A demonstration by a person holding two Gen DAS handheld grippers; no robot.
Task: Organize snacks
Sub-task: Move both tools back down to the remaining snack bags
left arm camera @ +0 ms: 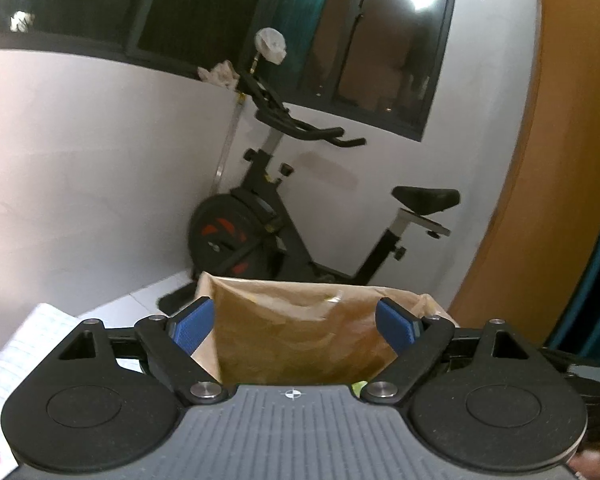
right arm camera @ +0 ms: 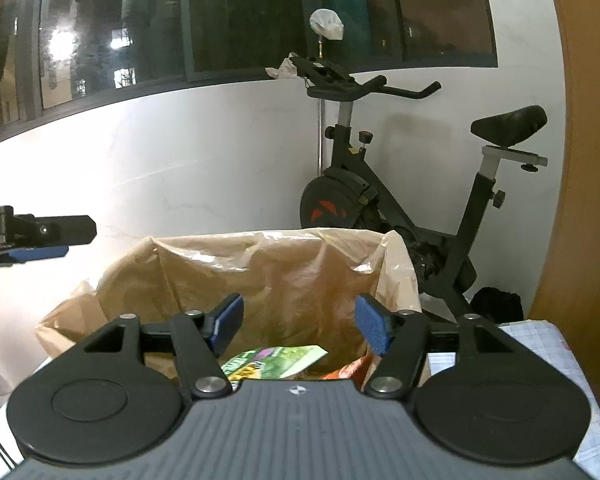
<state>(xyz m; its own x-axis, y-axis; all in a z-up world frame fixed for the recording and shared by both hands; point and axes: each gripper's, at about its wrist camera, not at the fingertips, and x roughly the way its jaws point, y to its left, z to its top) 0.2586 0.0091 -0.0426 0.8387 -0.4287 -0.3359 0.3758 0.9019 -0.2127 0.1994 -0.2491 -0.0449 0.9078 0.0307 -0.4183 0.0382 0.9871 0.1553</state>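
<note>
Both grippers open over a tan plastic bag (right arm camera: 284, 276) of snacks.

Left gripper (left arm camera: 294, 326): spread wide, blue pads clear of the bag's upright tan wall between them, nothing gripped. Right gripper (right arm camera: 298, 326): parted about halfway, empty, poised above the bag's open mouth. Down inside the bag, just below the right gripper: a green snack packet (right arm camera: 276, 362) lying flat, with something orange (right arm camera: 350, 368) beside it, probably another packet, though mostly hidden. Left gripper seen side-on at the far left edge of the right wrist view, beside the bag's rim and apart from it. Bag resting on a desk under a checked cloth (right arm camera: 540, 344). Behind, against the white wall: a black exercise bike (right arm camera: 400, 200) beneath dark windows.
</note>
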